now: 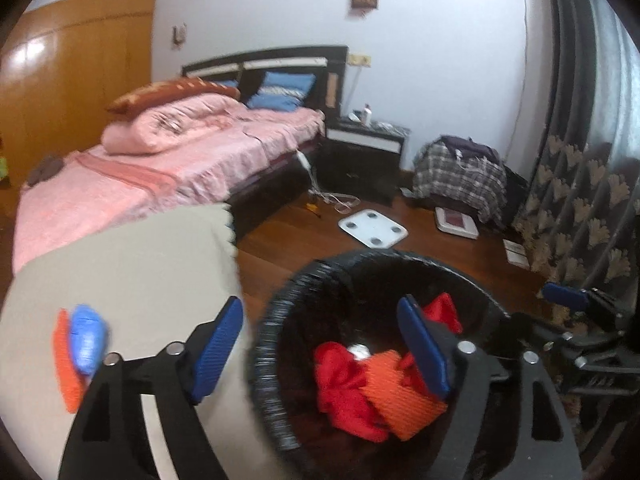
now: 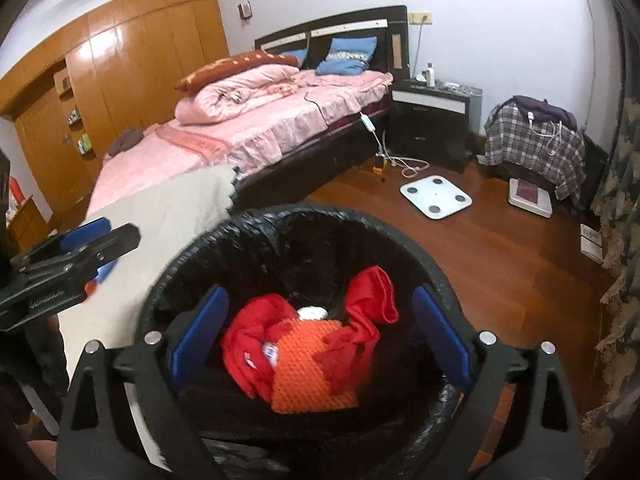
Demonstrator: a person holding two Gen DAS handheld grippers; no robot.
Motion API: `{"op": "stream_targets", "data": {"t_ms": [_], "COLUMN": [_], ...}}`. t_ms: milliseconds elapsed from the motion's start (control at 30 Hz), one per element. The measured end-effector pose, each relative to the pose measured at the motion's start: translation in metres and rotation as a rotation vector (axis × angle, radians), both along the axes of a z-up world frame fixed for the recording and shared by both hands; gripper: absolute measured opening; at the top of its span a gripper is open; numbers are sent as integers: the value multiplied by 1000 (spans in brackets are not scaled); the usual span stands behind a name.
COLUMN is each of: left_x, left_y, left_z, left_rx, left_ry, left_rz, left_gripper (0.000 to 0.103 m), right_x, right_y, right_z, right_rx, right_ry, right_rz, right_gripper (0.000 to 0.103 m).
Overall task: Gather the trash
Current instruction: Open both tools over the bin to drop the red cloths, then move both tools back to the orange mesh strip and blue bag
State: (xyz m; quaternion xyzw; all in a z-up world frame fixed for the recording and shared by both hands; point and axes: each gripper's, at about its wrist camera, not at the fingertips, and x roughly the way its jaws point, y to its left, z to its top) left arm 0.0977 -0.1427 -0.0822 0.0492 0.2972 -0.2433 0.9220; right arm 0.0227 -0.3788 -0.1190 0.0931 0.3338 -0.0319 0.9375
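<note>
A black bin lined with a black bag stands on the wood floor. Inside lie red wrappers, an orange net and a small white piece. My left gripper is open and empty, straddling the bin's left rim. My right gripper is open and empty, directly above the bin's trash. On the beige cloth-covered table lie a blue wrapper and an orange net. The left gripper shows in the right view, the right gripper in the left view.
A bed with pink bedding stands behind the table. A black nightstand, a white scale, cables and a plaid-covered pile are on the floor beyond. A patterned curtain hangs on the right.
</note>
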Motion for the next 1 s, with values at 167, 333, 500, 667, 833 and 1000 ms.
{"op": "stream_targets", "data": {"t_ms": [167, 333, 500, 667, 833, 1000], "left_x": [-6, -11, -9, 4, 22, 46], "left_y": [45, 94, 143, 186, 215, 226], "left_z": [14, 20, 13, -8, -35, -67], "left_rx": [-8, 5, 43, 79, 93, 93], "left_ry": [-38, -74, -96, -80, -35, 42], "left_rz": [105, 220, 347, 460, 526, 550], "left_gripper": [86, 87, 87, 87, 86, 84], "right_x": [4, 20, 41, 65, 90, 113], "right_y": [20, 61, 100, 138, 174, 199], "right_z": [18, 32, 31, 24, 15, 2], "right_rx": [6, 10, 16, 20, 8, 3], "right_ry": [-46, -85, -90, -80, -79, -60], "right_rz": [45, 124, 186, 239, 277, 303], "right_gripper": [95, 96, 96, 96, 96, 96]}}
